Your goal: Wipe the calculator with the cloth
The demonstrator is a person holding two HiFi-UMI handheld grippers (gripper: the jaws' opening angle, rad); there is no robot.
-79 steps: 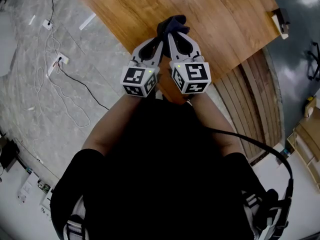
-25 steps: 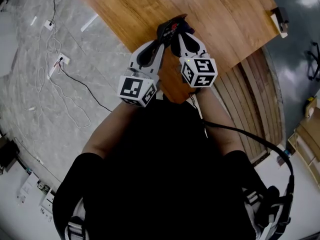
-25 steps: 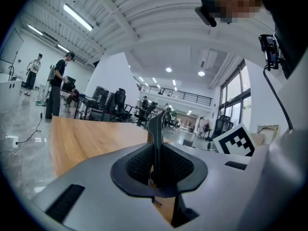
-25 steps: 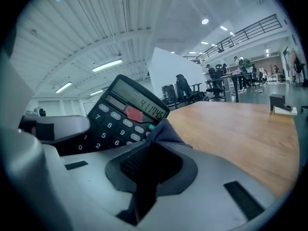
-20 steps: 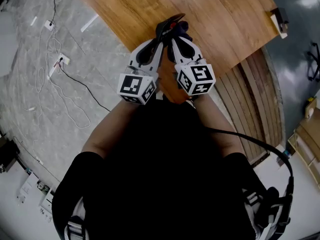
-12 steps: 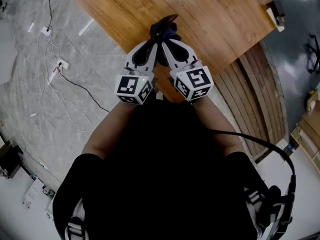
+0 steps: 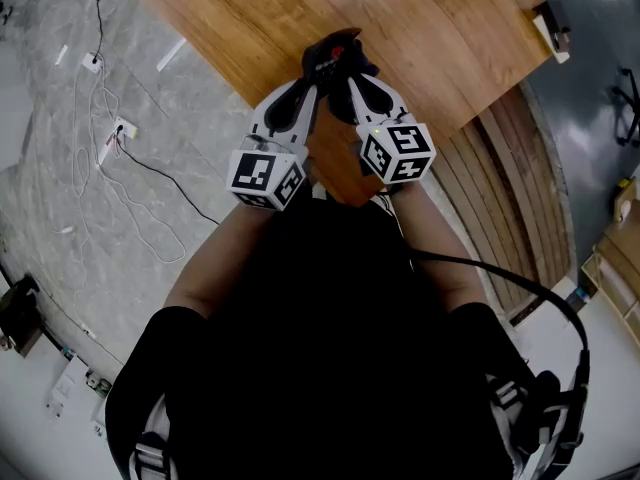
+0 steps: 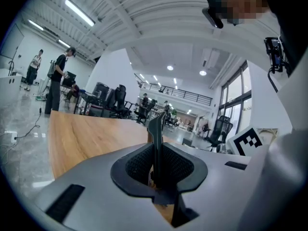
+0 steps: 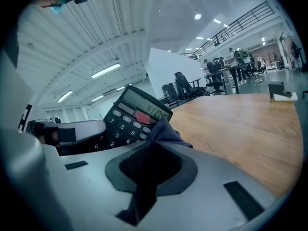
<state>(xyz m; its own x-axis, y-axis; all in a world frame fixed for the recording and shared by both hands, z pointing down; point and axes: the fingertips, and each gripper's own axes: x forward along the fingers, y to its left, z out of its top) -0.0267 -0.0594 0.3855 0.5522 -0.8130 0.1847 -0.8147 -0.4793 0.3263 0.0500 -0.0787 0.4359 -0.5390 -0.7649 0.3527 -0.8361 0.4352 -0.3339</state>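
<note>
Over wood table (image 7: 450, 48): L gripper (image 8: 155, 163) tight on calculator (image 9: 132, 121) edge, R gripper (image 9: 153, 165) tight on cloth (image 9: 166, 133), cloth against its keys.

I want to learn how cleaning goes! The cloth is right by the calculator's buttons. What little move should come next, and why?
Probably drag the cloth in the right gripper across the keys. The left gripper is shut on the calculator, holding it up by its edge, and the cloth seems to sit only at the corner by the display, leaving most keys uncovered.
</note>
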